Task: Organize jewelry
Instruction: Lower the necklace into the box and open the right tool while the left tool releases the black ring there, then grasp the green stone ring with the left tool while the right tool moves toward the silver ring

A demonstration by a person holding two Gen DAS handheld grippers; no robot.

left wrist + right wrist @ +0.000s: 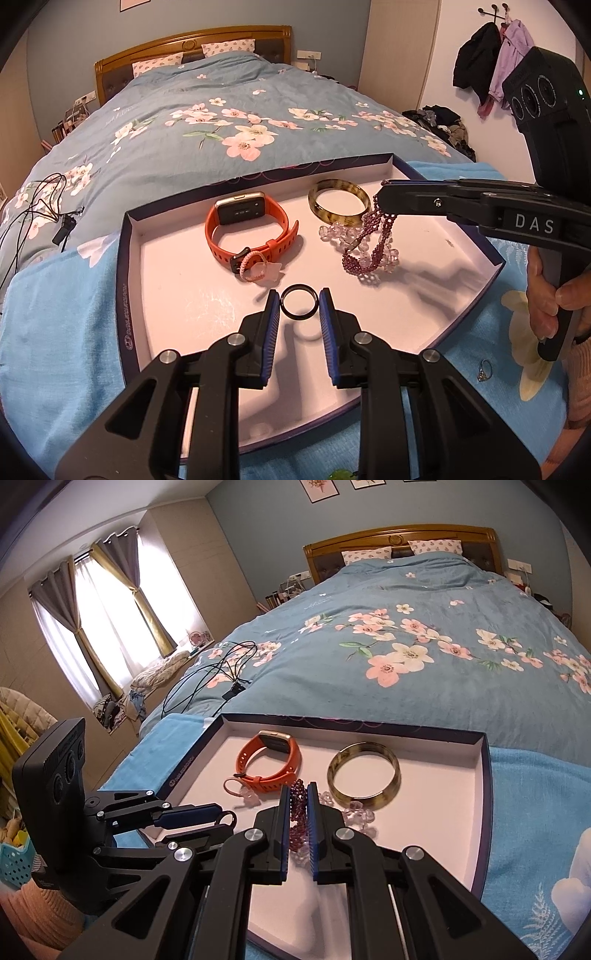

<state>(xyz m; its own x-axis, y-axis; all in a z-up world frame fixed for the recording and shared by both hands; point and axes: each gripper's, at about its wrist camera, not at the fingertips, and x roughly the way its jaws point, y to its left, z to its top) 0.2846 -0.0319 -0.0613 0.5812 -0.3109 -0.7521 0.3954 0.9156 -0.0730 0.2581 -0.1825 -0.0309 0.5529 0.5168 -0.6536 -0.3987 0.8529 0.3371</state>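
Jewelry lies gathered in a shallow, dark-rimmed cardboard box lid with a pale lining point(133, 254), set on a blue floral bedspread point(184, 155) under both tongs. Beyond the left tongs point(298, 304) sit an orange rubber-strapped smartwatch point(251, 229) and, to its right, a mottled brown-and-yellow bangle point(338, 201). The right tongs point(298, 805) are clamped tight on a purple beaded strand point(369, 243), which hangs from their tips onto a clear crystal-bead bracelet point(343, 236) lying just in front of the bangle. The left tongs stand narrow, pinching a thin black ring point(298, 301) upright by its edges, its open face toward the camera, over bare lining nearer than the watch. A small silver ring point(484, 370) rests outside the lid on the bedspread, to the right of the left tongs and close to the person's hand point(554, 306), so the right side looks better placed to fetch it.
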